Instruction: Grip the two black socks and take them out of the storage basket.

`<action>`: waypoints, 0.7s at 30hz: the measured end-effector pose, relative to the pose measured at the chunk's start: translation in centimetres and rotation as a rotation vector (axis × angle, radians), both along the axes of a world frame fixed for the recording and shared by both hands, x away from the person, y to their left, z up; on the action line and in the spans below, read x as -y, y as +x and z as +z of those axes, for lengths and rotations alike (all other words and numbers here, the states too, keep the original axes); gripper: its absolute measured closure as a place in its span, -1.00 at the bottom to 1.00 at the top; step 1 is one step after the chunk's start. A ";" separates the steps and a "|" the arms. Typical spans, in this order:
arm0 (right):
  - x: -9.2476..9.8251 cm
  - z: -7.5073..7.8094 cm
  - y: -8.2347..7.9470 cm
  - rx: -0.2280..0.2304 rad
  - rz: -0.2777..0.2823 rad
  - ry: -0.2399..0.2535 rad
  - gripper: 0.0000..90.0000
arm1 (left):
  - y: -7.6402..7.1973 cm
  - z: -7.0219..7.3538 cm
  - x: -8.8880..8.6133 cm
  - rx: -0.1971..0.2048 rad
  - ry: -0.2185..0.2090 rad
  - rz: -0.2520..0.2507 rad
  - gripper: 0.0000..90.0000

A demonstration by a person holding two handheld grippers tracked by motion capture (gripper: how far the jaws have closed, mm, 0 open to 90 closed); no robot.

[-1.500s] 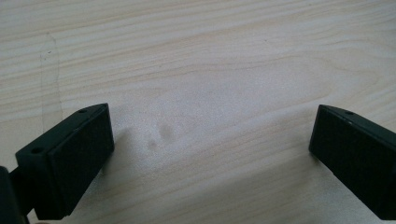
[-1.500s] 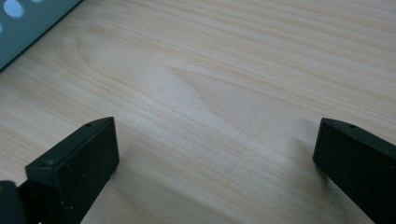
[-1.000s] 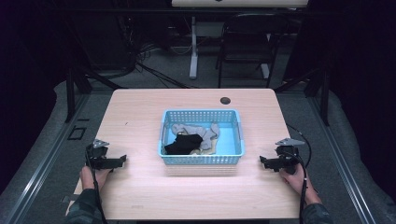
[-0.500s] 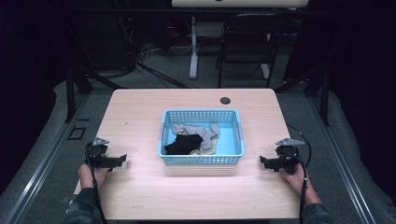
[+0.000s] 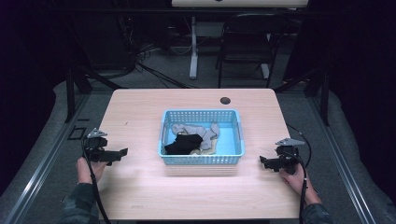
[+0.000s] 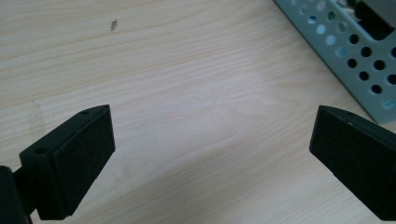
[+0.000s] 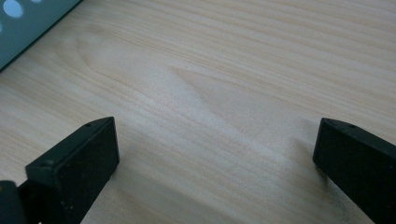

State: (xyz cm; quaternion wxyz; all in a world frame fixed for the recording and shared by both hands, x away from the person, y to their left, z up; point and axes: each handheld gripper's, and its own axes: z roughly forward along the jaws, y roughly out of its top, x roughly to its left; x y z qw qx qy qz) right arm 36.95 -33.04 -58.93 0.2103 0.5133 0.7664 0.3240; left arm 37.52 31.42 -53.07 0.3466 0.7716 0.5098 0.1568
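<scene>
While both grippers rest apart on the table [image 5: 140,196], the basket [image 5: 201,159] sits between them at the table's middle, a little toward the far side. It is light blue with perforated walls, and it holds a heap of cloth: a black piece [image 5: 183,143] at the near left, grey pieces [image 5: 198,130] behind it and to its right. In the left gripper view one corner of the basket [image 6: 345,51] shows at the upper right, near the right jaw but not touching it.

The left gripper [image 5: 122,152] lies left of the basket, near the table's left edge, pointing right toward it; its jaws stand wide apart with only bare wood between them. A hand [image 5: 89,169] holds it from the near side. The right gripper [image 5: 263,162] lies right of the basket, pointing left, jaws likewise spread wide over bare wood, held by the other hand [image 5: 295,177].

A dark round hole [image 5: 225,100] marks the table's far edge, beyond the basket. A chair [image 5: 247,46] stands on the floor behind.
</scene>
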 end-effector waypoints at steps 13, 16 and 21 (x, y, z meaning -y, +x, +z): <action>0.0 0.0 0.0 0.000 -0.002 -0.005 -1.00 | 0.0 3.3 1.5 -0.003 -0.025 -0.082 -1.00; 0.0 0.0 0.0 0.000 -0.002 -0.004 -1.00 | 0.1 3.8 1.7 -0.003 -0.025 -0.090 -1.00; 0.0 0.0 0.0 0.000 -0.001 -0.001 -1.00 | 0.4 5.1 3.0 0.007 -0.017 -0.129 -1.00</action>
